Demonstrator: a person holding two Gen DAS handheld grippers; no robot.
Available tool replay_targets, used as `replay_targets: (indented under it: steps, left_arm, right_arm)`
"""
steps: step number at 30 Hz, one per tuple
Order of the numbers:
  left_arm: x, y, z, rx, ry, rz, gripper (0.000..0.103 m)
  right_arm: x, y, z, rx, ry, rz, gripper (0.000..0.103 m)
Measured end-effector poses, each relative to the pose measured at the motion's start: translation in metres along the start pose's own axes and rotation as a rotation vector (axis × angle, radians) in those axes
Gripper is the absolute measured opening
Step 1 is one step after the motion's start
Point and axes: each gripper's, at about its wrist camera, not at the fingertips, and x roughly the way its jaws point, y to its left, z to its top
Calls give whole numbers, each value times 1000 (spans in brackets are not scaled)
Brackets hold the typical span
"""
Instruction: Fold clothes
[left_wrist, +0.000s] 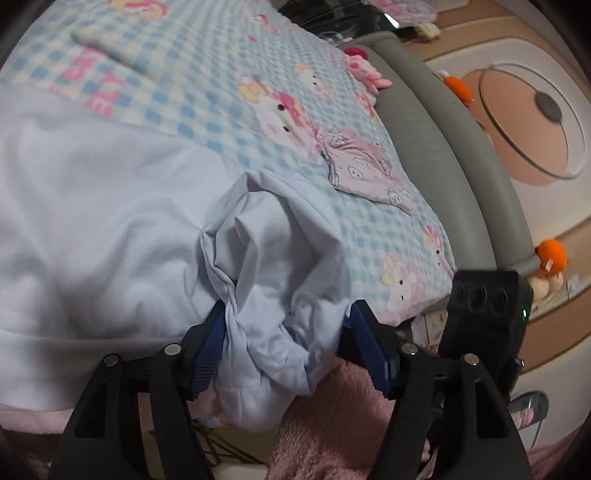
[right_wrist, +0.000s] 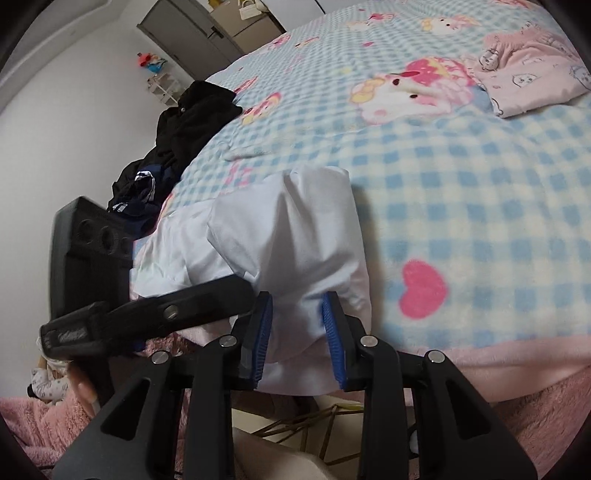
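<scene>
1. Left gripper (left_wrist: 288, 343): fingers clamp a bunched fold of the pale blue garment (left_wrist: 110, 221).
2. Right gripper (right_wrist: 297, 339): fingers pinch the garment's other end.
3. Garment lies at the edge of the checked bed blanket (right_wrist: 480, 184), near a folded pink garment (left_wrist: 365, 166).

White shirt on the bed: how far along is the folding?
Done: a pink printed garment lies folded flat farther up the blanket. In hand: both claws grip bunched ends of the white shirt, left claw, right claw; it looks gathered, not yet creased flat. Left: folding this shirt, and likely the dark clothes pile at the bed edge.
</scene>
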Motion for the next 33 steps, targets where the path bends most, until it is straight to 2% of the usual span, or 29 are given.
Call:
replay_targets:
  steps: [2, 4, 5, 6, 8, 13, 18, 21, 22, 25, 30, 33]
  left_arm:
    - [5, -4, 1, 12, 5, 19, 61]
    - [11, -14, 0, 51, 2, 146, 44]
    - [13, -19, 0, 61, -13, 224, 24]
    - [13, -21, -1, 58, -19, 255, 20]
    - [2, -25, -2, 39, -65, 238, 14]
    - [-42, -39, 11, 87, -148, 186, 11]
    - [-102, -27, 36, 109, -197, 166, 11]
    - [-146, -6, 49, 118, -246, 239, 11]
    - [-161, 2, 54, 117, -258, 268, 11]
    - [-188, 39, 62, 40, -220, 278, 11]
    - [-168, 95, 54, -47, -122, 403, 12]
    - [-170, 108, 51, -90, -131, 416, 16]
  right_arm:
    - [3, 1, -1, 10, 3, 7, 30]
    - [7, 6, -3, -12, 8, -23, 31]
    - [10, 10, -4, -33, 18, -43, 31]
    - [8, 13, -1, -42, 16, -48, 31]
    - [6, 19, 4, -59, 10, -56, 31]
    - [-1, 35, 18, -101, -5, -77, 36]
    - [-7, 50, 31, -144, -19, -98, 39]
    - [-11, 59, 39, -169, -28, -110, 40]
    - [-9, 68, 42, -204, -30, -95, 44]
    - [10, 104, 49, -294, -24, -85, 49]
    - [59, 137, 47, -333, 46, -22, 49]
    - [99, 138, 38, -357, 147, -112, 49]
